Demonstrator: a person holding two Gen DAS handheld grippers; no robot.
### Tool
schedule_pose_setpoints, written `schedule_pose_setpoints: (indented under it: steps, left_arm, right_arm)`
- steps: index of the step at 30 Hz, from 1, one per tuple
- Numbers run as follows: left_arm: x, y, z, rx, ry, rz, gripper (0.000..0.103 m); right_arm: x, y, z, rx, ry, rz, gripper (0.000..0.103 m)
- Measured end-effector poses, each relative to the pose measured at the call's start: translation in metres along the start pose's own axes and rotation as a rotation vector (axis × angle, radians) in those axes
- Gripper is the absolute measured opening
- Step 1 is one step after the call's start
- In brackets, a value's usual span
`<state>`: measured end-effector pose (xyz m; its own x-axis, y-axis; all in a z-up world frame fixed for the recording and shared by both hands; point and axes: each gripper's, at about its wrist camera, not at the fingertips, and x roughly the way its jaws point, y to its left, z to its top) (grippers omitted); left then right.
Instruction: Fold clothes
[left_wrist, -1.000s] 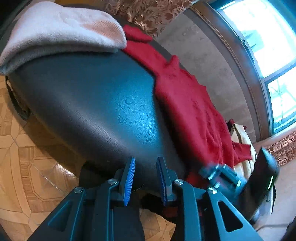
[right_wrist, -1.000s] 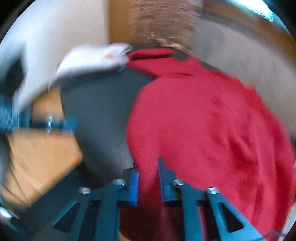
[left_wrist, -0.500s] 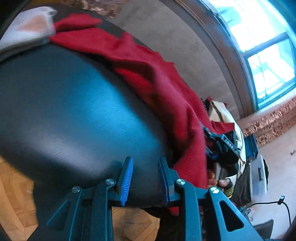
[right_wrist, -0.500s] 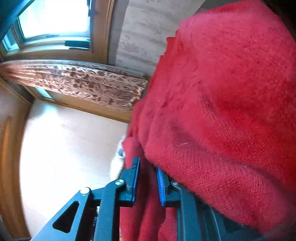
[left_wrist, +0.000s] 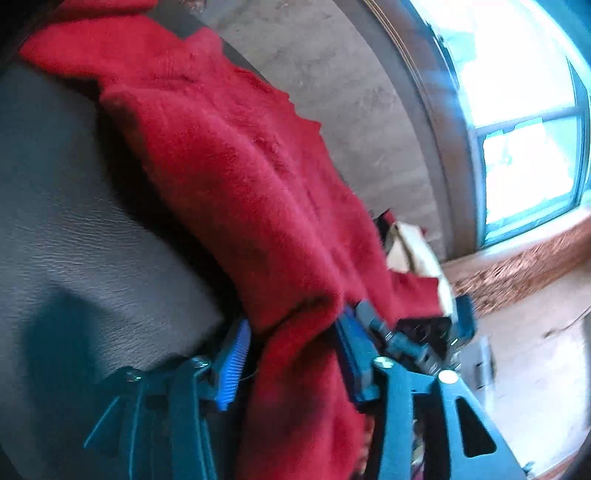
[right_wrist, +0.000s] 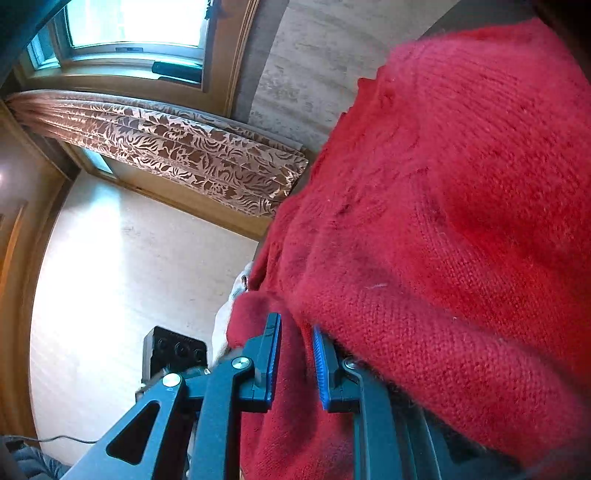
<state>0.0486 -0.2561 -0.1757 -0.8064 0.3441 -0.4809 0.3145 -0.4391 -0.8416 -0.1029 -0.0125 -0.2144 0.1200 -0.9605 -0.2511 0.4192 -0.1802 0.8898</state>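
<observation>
A red knit sweater (left_wrist: 236, 177) lies draped over a dark leather table (left_wrist: 74, 236), its edge hanging off the near side. My left gripper (left_wrist: 291, 362) is at that hanging edge. Its jaws are opening, with a fold of the red knit between them, and a thin gap shows beside the left pad (left_wrist: 232, 365). In the right wrist view, my right gripper (right_wrist: 297, 360) is rolled on its side and shut on a fold of the sweater (right_wrist: 443, 221). The right gripper's body (left_wrist: 413, 336) shows just beyond the left one.
A cream garment (left_wrist: 410, 251) lies in a pile behind the sweater. A window (left_wrist: 517, 110) and a patterned curtain (right_wrist: 166, 147) line the wall. A black box (right_wrist: 173, 350) stands on the pale floor, and a white cloth (right_wrist: 225, 317) lies beside the sweater.
My left gripper has slid right along the table edge to the sweater's hanging hem and spread its jaws around it. My right gripper rolled sideways and dropped, still clamped on the sweater.
</observation>
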Motion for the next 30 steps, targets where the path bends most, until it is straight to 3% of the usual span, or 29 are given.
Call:
schedule_pose_setpoints:
  steps: [2, 4, 7, 8, 14, 16, 19, 21, 23, 26, 30]
  left_arm:
    - [0.007, 0.0, 0.005, -0.039, 0.009, -0.028, 0.055]
    - [0.014, -0.006, 0.008, -0.017, 0.05, 0.011, 0.051]
    - [0.008, -0.021, 0.004, 0.106, 0.056, 0.162, 0.011]
    - [-0.003, -0.023, 0.002, 0.127, 0.053, 0.179, 0.009]
    - [-0.11, -0.034, -0.012, 0.206, -0.003, 0.193, 0.008]
    - [-0.153, -0.034, -0.017, 0.2, -0.073, 0.163, 0.006]
    - [-0.221, -0.024, -0.021, 0.157, -0.23, 0.118, 0.011]
    - [-0.244, -0.01, -0.02, 0.123, -0.303, 0.17, 0.017]
    - [-0.24, 0.012, -0.016, 0.075, -0.305, 0.247, 0.02]
    - [-0.199, 0.038, -0.015, -0.002, -0.242, 0.269, 0.025]
    - [-0.145, 0.048, -0.012, 0.012, -0.149, 0.248, 0.029]
  right_arm:
    - [0.0, 0.0, 0.001, -0.002, -0.002, 0.003, 0.018]
    - [0.001, 0.0, 0.002, -0.004, -0.004, 0.005, 0.018]
    - [0.001, 0.0, 0.002, -0.009, -0.003, -0.001, 0.018]
    - [0.002, 0.001, 0.003, -0.011, -0.003, -0.004, 0.018]
    - [0.003, 0.001, 0.004, -0.018, -0.003, -0.01, 0.018]
    - [0.003, 0.001, 0.005, -0.017, -0.004, -0.009, 0.018]
    - [0.003, 0.002, 0.005, -0.017, -0.005, -0.011, 0.018]
    - [0.002, 0.001, 0.005, -0.019, -0.005, -0.01, 0.018]
    - [0.002, 0.001, 0.004, -0.018, -0.005, -0.014, 0.018]
    - [0.003, 0.003, 0.004, -0.024, -0.006, -0.027, 0.018]
    - [0.003, 0.003, 0.003, -0.027, -0.005, -0.037, 0.018]
